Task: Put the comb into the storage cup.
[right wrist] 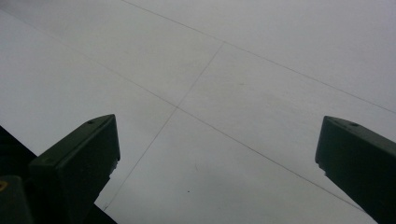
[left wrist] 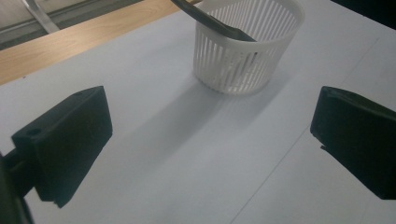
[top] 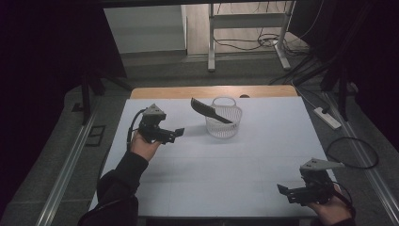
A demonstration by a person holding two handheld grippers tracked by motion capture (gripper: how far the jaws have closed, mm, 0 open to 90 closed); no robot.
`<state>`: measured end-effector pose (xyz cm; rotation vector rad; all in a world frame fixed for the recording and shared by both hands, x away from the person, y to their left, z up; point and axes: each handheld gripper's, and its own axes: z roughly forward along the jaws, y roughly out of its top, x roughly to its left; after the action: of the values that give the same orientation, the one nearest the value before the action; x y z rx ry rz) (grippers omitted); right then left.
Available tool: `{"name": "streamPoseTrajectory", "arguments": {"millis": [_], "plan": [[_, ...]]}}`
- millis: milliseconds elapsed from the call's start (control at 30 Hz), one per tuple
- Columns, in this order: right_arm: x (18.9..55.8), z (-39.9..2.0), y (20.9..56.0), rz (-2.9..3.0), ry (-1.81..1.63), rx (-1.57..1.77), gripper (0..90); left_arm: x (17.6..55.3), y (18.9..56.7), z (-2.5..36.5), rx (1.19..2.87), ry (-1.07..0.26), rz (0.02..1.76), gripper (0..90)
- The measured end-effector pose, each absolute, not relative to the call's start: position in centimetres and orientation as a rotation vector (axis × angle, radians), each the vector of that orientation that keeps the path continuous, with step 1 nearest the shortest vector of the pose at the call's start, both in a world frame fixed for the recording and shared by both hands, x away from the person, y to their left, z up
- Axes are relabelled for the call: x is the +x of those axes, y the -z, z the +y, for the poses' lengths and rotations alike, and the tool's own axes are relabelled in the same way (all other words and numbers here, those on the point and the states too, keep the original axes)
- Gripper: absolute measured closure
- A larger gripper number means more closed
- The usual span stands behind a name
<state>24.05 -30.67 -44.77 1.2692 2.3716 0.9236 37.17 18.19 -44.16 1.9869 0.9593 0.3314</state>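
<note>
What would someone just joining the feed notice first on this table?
Probably the white slatted basket toward the far middle of the white table, with a dark flat tool leaning out of it over its left rim. Next, the left gripper beside it, jaws open and pointed at the basket, and the right gripper, also open, over the near right corner.

We note a slatted basket (top: 224, 121) standing on the table (top: 226, 183) near the middle of its far edge. A comb (top: 210, 110) lies in it, leaning out over the rim toward the left. The left gripper (top: 175, 133) sits left of the basket; the right gripper (top: 285, 190) sits by the near right corner.
</note>
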Motion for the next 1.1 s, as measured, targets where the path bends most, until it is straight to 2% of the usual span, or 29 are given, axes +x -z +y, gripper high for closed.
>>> {"name": "streamPoseTrajectory", "arguments": {"millis": [1100], "plan": [[23.9, -30.7, 44.6, 2.359, -0.94, 1.256, 0.2, 33.1, 44.3, 19.8, 1.984, -0.317, 0.973, 0.0]]}}
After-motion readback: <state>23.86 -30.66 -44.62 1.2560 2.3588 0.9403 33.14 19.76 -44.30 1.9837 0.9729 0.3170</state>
